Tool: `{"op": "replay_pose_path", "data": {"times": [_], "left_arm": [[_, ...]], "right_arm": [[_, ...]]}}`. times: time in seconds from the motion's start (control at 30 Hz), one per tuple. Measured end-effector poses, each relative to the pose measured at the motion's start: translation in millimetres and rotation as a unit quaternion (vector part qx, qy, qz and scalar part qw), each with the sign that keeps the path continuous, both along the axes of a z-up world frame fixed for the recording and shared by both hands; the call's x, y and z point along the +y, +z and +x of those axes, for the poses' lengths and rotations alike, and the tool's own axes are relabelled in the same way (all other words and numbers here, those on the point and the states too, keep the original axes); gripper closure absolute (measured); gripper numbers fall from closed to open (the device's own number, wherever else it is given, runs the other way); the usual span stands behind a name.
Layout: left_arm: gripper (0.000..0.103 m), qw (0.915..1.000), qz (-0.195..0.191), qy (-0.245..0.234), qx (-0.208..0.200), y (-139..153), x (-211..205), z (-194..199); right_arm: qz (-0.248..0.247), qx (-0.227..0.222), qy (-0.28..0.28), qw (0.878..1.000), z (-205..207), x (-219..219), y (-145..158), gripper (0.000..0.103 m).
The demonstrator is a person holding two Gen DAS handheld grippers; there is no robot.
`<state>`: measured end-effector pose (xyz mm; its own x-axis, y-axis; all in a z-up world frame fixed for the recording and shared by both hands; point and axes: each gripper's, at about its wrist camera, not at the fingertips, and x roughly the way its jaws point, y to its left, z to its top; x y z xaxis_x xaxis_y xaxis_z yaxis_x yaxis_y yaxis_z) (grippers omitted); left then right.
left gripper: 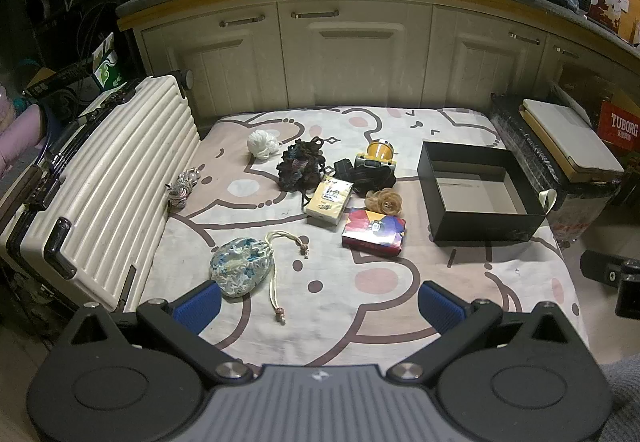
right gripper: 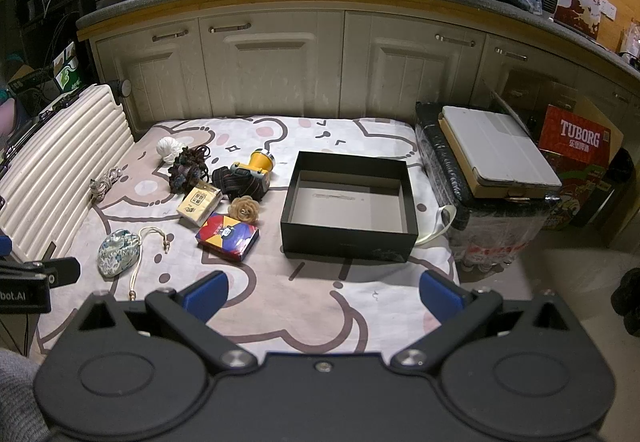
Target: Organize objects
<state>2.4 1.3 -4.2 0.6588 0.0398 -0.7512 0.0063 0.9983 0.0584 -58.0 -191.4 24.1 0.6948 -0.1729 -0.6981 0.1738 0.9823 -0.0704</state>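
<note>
Cabinets [right gripper: 280, 62] with cream doors run along the back, behind a low surface [left gripper: 360, 306] covered in a cartoon-print cloth. A ribbed white suitcase [left gripper: 100, 194] lies along that surface's left edge. On its right part sits an open black box [right gripper: 348, 242], nothing visible inside, well ahead of the right tongs [right gripper: 322, 296] and slightly to their right of centre. The left tongs [left gripper: 320, 306] and the right tongs both hover low over the near edge, each spread wide and holding nothing.

The loose things lie in a cluster left of the box. A dark tangled bundle of cord [left gripper: 300, 164] lies far back, a white ball of string [left gripper: 262, 144] just beyond it. A yellow headlamp [left gripper: 374, 162] with its black strap sits nearer the box. A colourful card box [left gripper: 374, 232] lies closest to the black box, just ahead of the left tongs' right finger line. A tan tissue pack [left gripper: 328, 198] touches the cord bundle. A blue floral drawstring pouch [left gripper: 240, 266] rests just ahead of the left tongs' left fingertip [left gripper: 198, 304]. A tan fabric flower [left gripper: 384, 202] sits between headlamp and card box. A small silver trinket [left gripper: 182, 186] lies beside the suitcase.
</note>
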Motion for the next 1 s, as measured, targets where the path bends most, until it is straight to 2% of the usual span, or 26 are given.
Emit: {"op": "replay_pose_path", "data": {"times": [1.0], "left_arm": [[0.000, 1.0000, -0.003, -0.006, 0.001, 1.2, -0.2, -2.9]], "right_arm": [[0.001, 0.000, 0.000, 1.000, 2.2, 1.2, 0.1, 0.000]]}}
